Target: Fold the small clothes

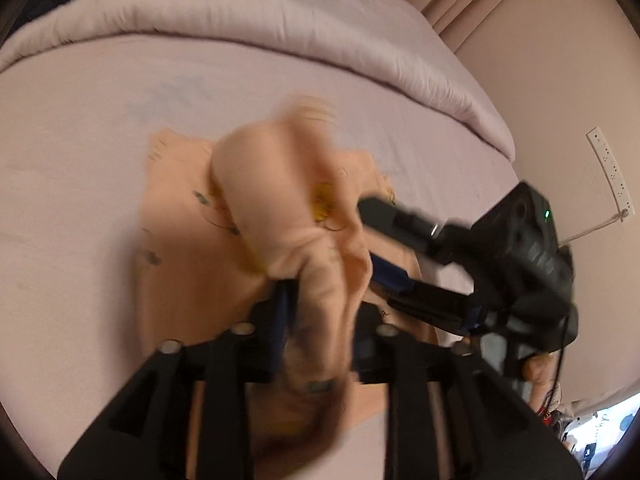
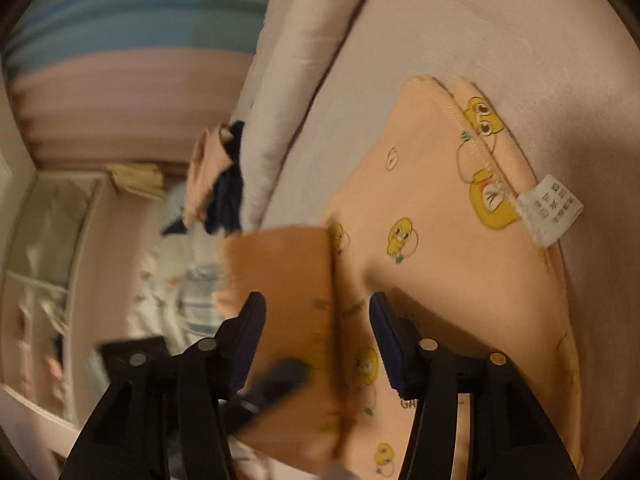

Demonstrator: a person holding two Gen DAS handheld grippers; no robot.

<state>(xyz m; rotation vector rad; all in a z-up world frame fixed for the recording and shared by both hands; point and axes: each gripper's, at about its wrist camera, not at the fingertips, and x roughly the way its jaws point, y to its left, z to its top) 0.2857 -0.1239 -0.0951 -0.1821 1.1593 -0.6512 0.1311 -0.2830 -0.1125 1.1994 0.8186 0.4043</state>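
A peach garment with yellow duck prints (image 2: 440,248) lies on the pale pink bed sheet (image 1: 80,184). My left gripper (image 1: 316,304) is shut on a bunched fold of this garment (image 1: 280,200) and holds it lifted above the rest. My right gripper (image 2: 318,312) is open, its jaws on either side of a raised fold of the garment. It also shows in the left wrist view (image 1: 384,240), at the garment's right side. A white care label (image 2: 550,210) sticks out at the garment's edge.
A rolled pink duvet (image 1: 280,28) runs along the far side of the bed. A pile of other clothes (image 2: 220,184), peach and dark blue, lies by the duvet's end. A wall with a socket strip (image 1: 612,176) is on the right.
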